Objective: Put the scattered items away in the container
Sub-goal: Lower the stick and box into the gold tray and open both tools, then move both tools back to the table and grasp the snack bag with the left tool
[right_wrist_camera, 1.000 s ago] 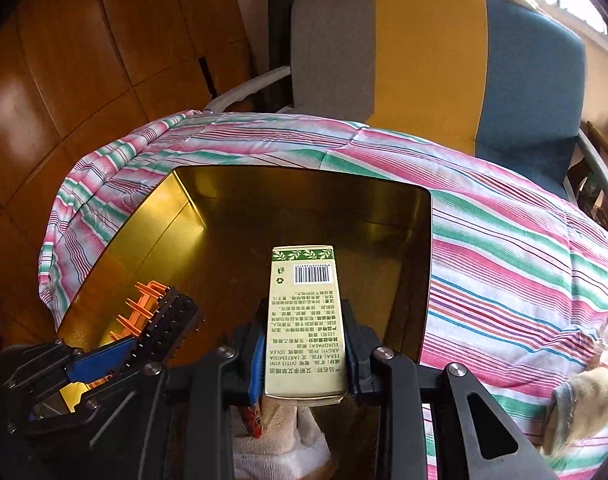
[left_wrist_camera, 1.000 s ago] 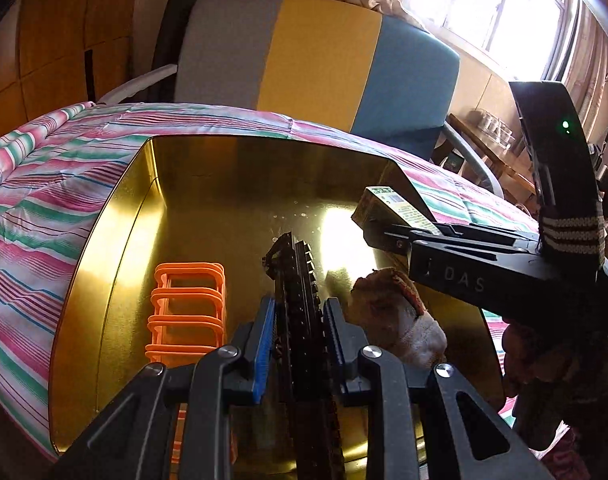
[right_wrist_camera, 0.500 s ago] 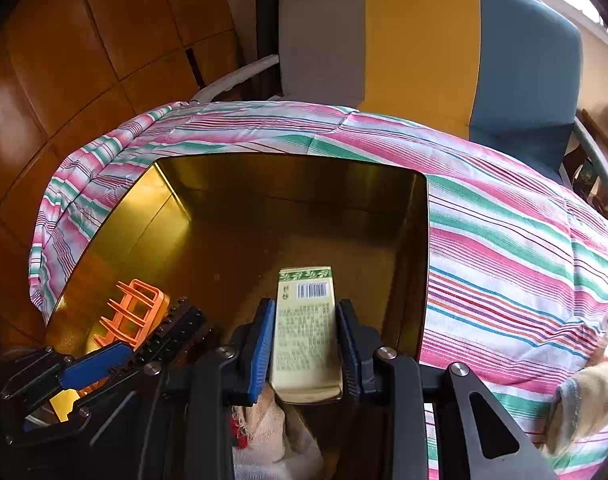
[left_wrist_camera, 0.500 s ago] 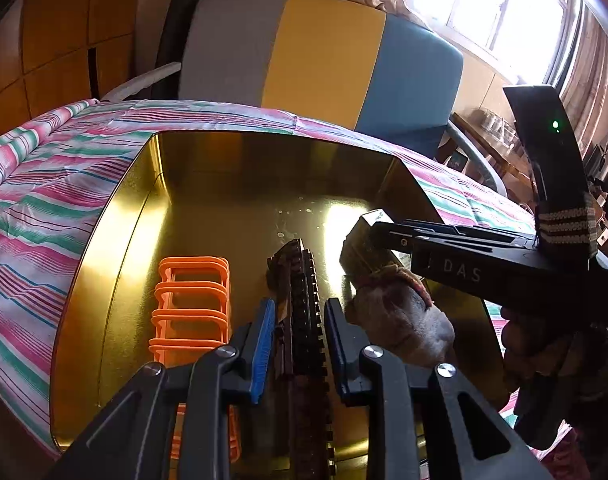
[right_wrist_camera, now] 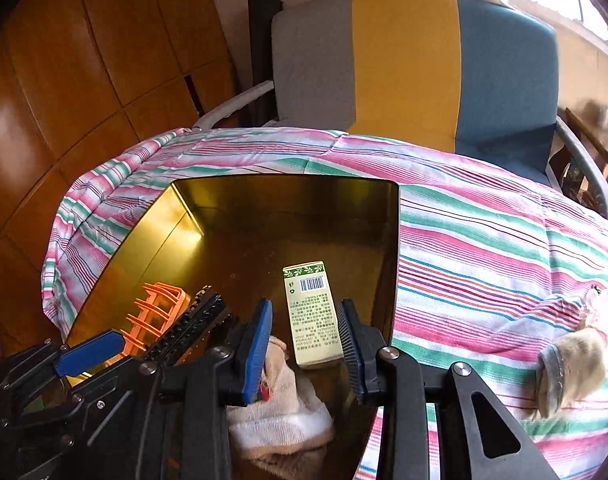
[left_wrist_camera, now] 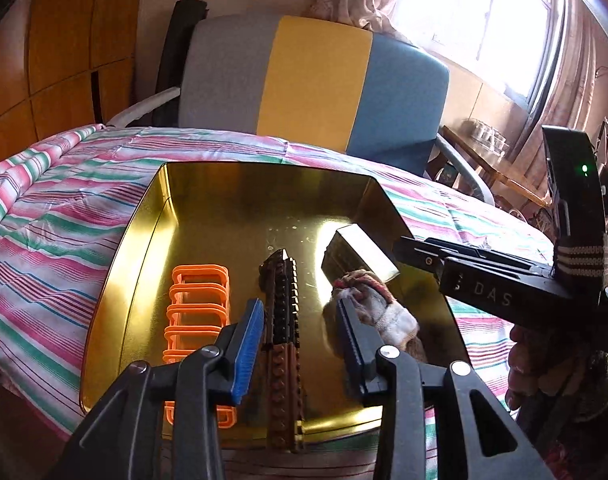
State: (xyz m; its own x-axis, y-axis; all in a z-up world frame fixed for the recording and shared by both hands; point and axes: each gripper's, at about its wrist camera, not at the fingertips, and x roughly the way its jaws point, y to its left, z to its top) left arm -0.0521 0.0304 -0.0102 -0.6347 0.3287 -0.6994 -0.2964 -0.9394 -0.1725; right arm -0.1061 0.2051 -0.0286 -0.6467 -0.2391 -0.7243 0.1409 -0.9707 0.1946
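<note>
A gold metal tray [left_wrist_camera: 140,264] [right_wrist_camera: 390,264] sits on the striped cloth. In it lie an orange rack [left_wrist_camera: 198,312] [right_wrist_camera: 158,312], a long dark brick bar [left_wrist_camera: 282,320] [right_wrist_camera: 192,328], a pale green carton [right_wrist_camera: 311,314] [left_wrist_camera: 358,254] and a cream sock [left_wrist_camera: 378,314] [right_wrist_camera: 282,412]. My left gripper [left_wrist_camera: 300,344] is open above the bar, fingers clear of it. My right gripper [right_wrist_camera: 306,348] is open over the carton, which lies flat in the tray. The left gripper also shows at lower left in the right wrist view [right_wrist_camera: 92,352].
A grey, yellow and blue chair [left_wrist_camera: 312,88] [right_wrist_camera: 408,64] stands behind the table. Another sock [right_wrist_camera: 572,364] lies on the cloth [right_wrist_camera: 504,260] right of the tray. Wooden panels line the left wall. The right gripper's body [left_wrist_camera: 504,288] reaches over the tray's right wall.
Both grippers opened and drew back. The brick bar and the carton dropped from the jaws and now lie in the tray.
</note>
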